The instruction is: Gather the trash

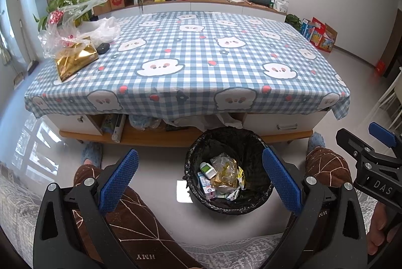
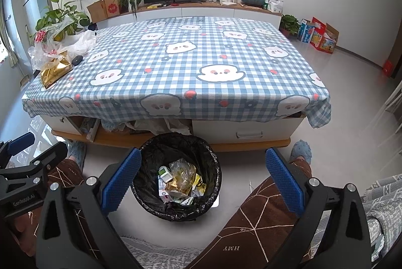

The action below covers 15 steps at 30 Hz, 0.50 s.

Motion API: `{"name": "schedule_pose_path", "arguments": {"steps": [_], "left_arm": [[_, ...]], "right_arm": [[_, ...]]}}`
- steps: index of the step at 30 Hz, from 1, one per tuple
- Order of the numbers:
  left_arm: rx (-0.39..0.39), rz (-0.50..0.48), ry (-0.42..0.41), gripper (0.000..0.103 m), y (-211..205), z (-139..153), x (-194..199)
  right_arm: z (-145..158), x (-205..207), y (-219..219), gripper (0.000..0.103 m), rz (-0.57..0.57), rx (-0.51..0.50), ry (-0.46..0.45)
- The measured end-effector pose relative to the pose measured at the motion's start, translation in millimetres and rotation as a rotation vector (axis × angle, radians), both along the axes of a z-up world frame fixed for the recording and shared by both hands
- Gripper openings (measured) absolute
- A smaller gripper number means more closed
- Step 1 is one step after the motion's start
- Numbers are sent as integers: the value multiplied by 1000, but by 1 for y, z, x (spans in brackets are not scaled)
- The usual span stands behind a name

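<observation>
A black-lined trash bin [image 1: 247,143] [image 2: 150,151] stands on the floor in front of the table and holds wrappers, small boxes and a gold packet. My left gripper [image 1: 199,181] is open above the person's lap, near the bin, with nothing between its blue pads. My right gripper [image 2: 203,178] is open too, over the bin and the right knee, and it is empty. A gold foil bag [image 1: 75,60] [image 2: 54,71] and crumpled clear plastic bags [image 1: 65,25] [image 2: 47,48] lie at the table's far left corner.
The low table wears a blue checked cloth [image 1: 191,53] [image 2: 191,60]. A dark mouse-like object [image 1: 103,48] [image 2: 77,59] lies beside the bags. Knees in brown trousers [image 1: 130,218] [image 2: 256,213] flank the bin. A shelf [image 1: 150,136] under the table holds clutter. TV, plants and boxes line the far wall.
</observation>
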State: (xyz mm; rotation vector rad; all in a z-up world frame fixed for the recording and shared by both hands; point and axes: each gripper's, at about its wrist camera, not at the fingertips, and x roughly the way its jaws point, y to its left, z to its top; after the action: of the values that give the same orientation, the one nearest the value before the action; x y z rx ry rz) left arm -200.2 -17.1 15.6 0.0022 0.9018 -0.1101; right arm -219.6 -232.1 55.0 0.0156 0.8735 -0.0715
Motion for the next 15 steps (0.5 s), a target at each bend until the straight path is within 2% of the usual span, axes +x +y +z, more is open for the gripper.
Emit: {"name": "schedule_pose_path", "arguments": {"steps": [15], "left_arm": [[11,5,5,97,3,-3,2]], "right_arm": [[-5,1,0,95,6,5,7]]}}
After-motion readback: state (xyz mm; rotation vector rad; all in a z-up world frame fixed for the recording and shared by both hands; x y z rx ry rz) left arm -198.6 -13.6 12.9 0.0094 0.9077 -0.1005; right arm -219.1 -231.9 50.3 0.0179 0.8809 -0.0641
